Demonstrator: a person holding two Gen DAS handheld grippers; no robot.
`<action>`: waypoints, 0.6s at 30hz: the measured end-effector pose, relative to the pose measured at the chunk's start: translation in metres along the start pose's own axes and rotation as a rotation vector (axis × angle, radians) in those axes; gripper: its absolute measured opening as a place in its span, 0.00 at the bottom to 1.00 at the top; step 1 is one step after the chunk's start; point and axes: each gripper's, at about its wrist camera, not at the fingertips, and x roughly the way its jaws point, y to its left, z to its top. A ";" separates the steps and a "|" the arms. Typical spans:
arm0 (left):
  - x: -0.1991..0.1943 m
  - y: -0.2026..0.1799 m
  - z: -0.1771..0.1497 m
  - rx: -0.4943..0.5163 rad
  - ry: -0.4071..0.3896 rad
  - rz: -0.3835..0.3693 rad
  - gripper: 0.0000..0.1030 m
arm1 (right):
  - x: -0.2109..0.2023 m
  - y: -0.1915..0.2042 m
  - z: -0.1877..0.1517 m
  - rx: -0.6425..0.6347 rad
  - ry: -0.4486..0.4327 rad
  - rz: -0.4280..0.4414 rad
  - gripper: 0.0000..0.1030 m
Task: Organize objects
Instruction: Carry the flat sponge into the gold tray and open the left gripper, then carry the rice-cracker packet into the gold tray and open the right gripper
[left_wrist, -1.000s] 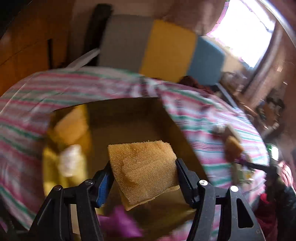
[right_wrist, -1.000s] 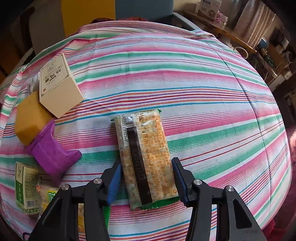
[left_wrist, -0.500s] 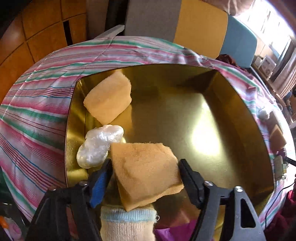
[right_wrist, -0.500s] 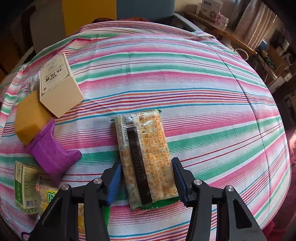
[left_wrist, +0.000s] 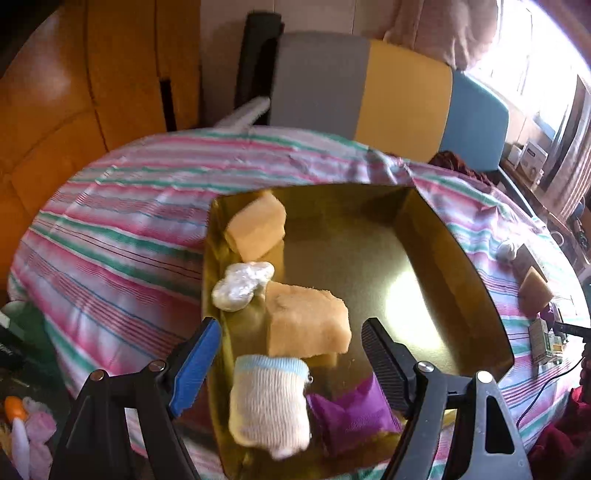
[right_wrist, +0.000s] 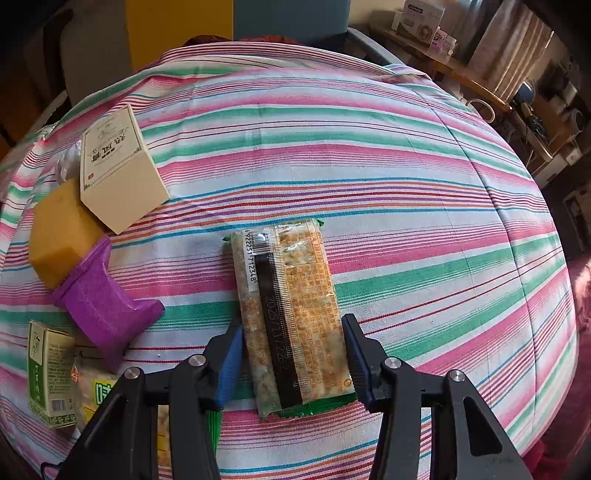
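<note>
Left wrist view: sponge (left_wrist: 308, 321) lies inside the gold tin (left_wrist: 454, 258), free of both pads. Left tongs (left_wrist: 290, 354) are opening, with nothing pressed between them. A second sponge (left_wrist: 256, 230), a white wad (left_wrist: 242, 284), a knitted sock (left_wrist: 269, 406) and a purple pouch (left_wrist: 351, 413) share the tin. Right wrist view: cracker packet (right_wrist: 291, 317) lies flat on the striped counter (right_wrist: 424, 184), its near end between the right tongs (right_wrist: 293, 363), which are closing; pad contact cannot be confirmed. A cream box (right_wrist: 118, 170) stands to the left.
</note>
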 end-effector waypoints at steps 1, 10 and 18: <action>-0.008 -0.003 -0.004 0.005 -0.021 0.004 0.78 | -0.001 0.000 -0.001 -0.001 0.000 0.000 0.49; -0.031 -0.006 -0.027 -0.006 -0.068 -0.033 0.78 | -0.005 -0.003 -0.005 0.019 0.000 -0.011 0.49; -0.028 -0.008 -0.033 -0.005 -0.061 -0.057 0.78 | -0.024 -0.002 -0.009 0.084 -0.010 0.002 0.49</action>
